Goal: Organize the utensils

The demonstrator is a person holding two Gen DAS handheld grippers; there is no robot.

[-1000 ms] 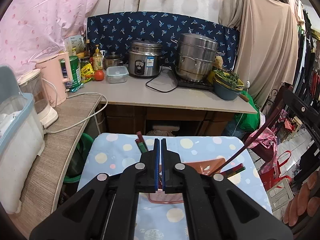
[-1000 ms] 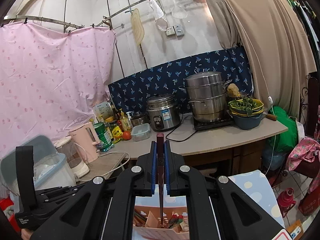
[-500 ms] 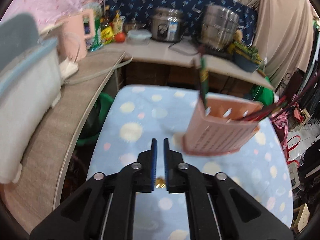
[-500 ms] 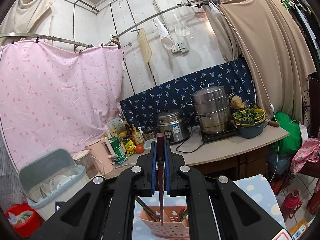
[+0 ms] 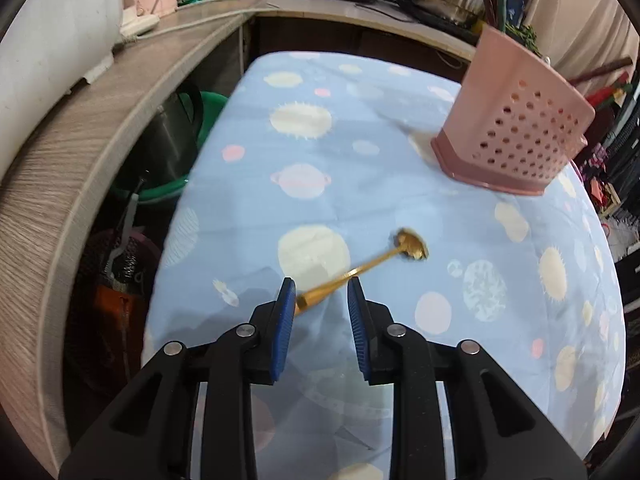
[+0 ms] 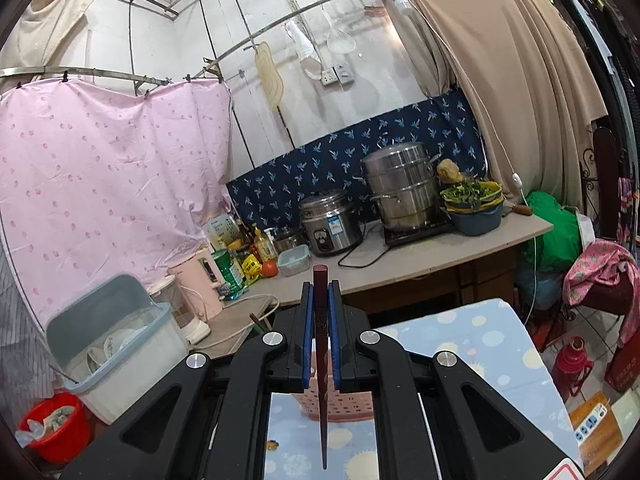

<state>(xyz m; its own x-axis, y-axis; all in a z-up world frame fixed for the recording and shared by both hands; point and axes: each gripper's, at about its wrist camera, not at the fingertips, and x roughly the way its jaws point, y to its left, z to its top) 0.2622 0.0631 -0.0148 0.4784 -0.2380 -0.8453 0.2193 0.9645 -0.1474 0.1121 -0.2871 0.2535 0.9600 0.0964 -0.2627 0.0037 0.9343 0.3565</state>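
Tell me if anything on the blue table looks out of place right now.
Yes: a gold spoon lies loose on the blue tablecloth, outside the pink utensil holder, which already has utensils standing in it. The left gripper, whose jaws have just been opening, straddles the spoon's handle end without pressing on it.

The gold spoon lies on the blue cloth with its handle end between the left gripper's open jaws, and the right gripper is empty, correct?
Not quite: the right gripper is not empty. The right wrist view shows its jaws shut on a dark red chopstick. The rest holds: in the left wrist view the gold spoon lies on the blue cloth, its handle end between the left gripper's open jaws, which have just been opening.
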